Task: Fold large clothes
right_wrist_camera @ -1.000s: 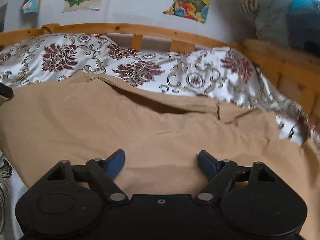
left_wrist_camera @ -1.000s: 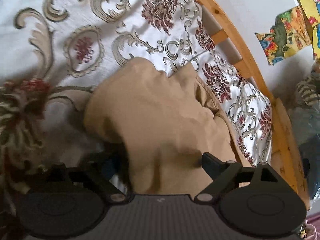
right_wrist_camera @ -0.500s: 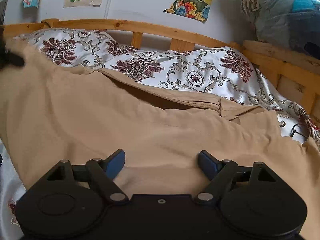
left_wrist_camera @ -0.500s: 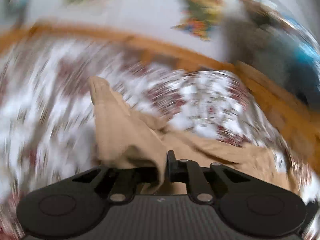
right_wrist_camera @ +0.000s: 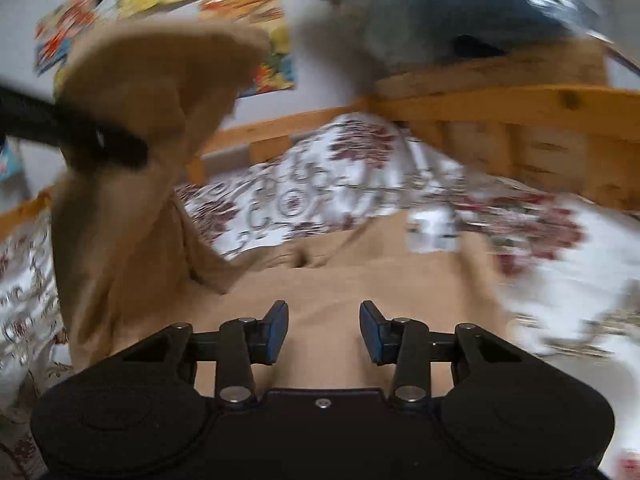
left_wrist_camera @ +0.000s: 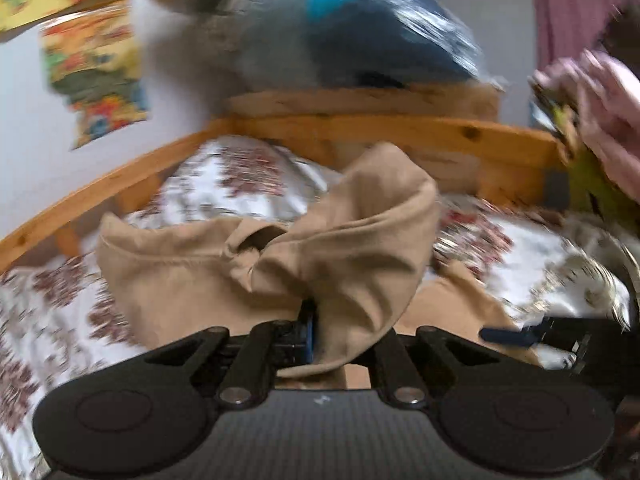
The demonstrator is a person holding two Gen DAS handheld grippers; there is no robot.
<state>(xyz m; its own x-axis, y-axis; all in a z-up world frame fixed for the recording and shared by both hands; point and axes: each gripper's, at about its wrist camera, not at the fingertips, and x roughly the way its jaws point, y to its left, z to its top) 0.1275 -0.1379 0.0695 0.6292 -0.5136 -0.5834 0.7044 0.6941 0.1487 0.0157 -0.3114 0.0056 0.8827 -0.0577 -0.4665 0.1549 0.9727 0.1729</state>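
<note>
A large tan garment [left_wrist_camera: 360,248] lies on the bed, one edge pulled up into a raised fold. My left gripper [left_wrist_camera: 314,320] is shut on that fold, and the cloth drapes over its right finger. The right wrist view shows the same gripper [right_wrist_camera: 120,148] at the upper left, holding the tan cloth up in the air. My right gripper [right_wrist_camera: 323,320] hovers low over the flat part of the garment [right_wrist_camera: 360,280]. Its jaws are closing and half apart, with cloth lying under the gap and not pinched. Both views are blurred by motion.
A floral white-and-maroon bedspread [left_wrist_camera: 224,184] covers the bed inside a wooden frame [left_wrist_camera: 440,136]. A blue and grey bundle [left_wrist_camera: 360,32] sits on the frame's far rail. Colourful posters [left_wrist_camera: 96,72] hang on the wall. Pink cloth [left_wrist_camera: 600,92] hangs at the right.
My left gripper closed on the tan cloth's edge, rolled upright and lifted it up and to the right. My right gripper's jaws have narrowed, and its view has swung toward the bed's corner.
</note>
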